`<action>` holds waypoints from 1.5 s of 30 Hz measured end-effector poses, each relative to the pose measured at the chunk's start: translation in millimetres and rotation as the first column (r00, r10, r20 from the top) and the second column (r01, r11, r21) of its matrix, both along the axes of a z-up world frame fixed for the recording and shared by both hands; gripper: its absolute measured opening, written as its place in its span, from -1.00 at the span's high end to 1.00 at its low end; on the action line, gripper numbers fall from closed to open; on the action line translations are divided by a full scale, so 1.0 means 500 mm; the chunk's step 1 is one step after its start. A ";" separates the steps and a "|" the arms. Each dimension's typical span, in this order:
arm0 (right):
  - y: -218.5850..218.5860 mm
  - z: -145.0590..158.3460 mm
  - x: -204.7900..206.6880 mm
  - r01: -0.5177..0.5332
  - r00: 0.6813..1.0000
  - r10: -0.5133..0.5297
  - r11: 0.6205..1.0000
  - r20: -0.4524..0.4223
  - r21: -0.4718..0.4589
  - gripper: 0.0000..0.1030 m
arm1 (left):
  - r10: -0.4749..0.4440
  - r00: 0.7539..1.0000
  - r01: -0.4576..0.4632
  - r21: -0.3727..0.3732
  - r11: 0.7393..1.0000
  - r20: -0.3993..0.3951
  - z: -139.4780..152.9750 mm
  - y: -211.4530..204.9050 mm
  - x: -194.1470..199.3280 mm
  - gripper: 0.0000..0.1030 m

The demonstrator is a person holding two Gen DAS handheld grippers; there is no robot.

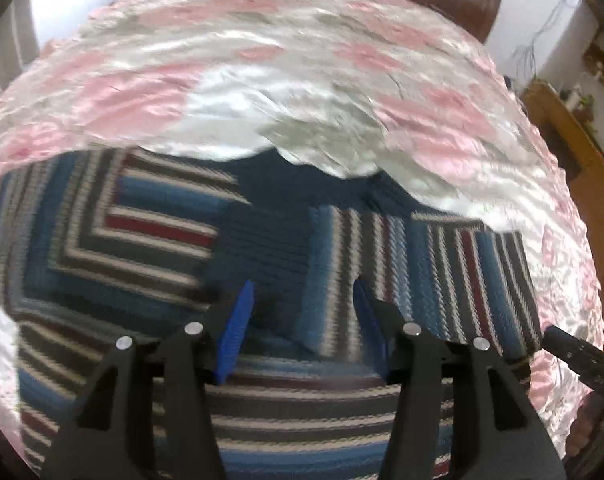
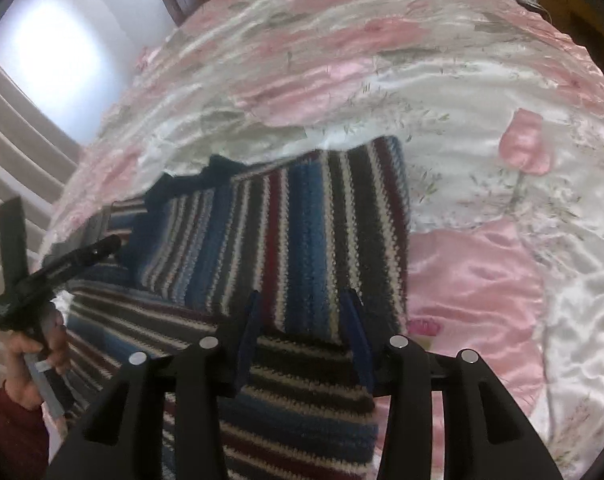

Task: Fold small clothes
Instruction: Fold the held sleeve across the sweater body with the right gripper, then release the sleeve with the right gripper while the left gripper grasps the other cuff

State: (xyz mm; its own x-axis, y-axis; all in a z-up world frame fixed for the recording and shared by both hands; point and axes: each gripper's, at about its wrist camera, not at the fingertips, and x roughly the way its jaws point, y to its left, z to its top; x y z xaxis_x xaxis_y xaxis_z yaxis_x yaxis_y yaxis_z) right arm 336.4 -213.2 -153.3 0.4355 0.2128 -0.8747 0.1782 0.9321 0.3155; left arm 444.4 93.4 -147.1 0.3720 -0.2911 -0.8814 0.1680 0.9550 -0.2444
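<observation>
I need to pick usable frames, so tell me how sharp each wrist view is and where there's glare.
Left wrist view: motion blur smears the striped sweater and the satin bedspread; only the left gripper looks fairly crisp. Right wrist view: sharper, knit rows readable, with a blown-out window and sheen on the bedspread. Both views bend strongly at the edges.

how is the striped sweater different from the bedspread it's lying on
The striped sweater is a thick knit in dark blue, grey, maroon and white bands; the bedspread is shiny, smooth fabric with pink flowers on white. The sweater is partly folded, with one striped panel laid over the body; the bedspread is spread out and rumpled. The sweater covers only a patch of the much larger bedspread. Both are soft textiles.
</observation>
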 end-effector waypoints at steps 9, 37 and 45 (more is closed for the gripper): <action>-0.007 -0.092 -0.001 0.011 0.997 -0.010 1.000 -0.079 0.008 0.26 | 0.004 0.994 0.000 0.036 0.999 -0.109 -0.119 -0.022 0.009 -0.04; 0.214 -0.020 0.069 -0.116 0.990 0.106 0.987 -0.094 -0.110 -0.71 | 0.568 0.822 -0.561 0.117 0.819 -0.041 0.021 0.896 0.037 -0.76; 0.231 -0.037 0.084 -0.130 0.987 0.115 0.982 -0.115 -0.136 -0.71 | 0.624 0.773 -0.628 0.003 0.778 -0.114 -0.033 0.983 0.084 -0.64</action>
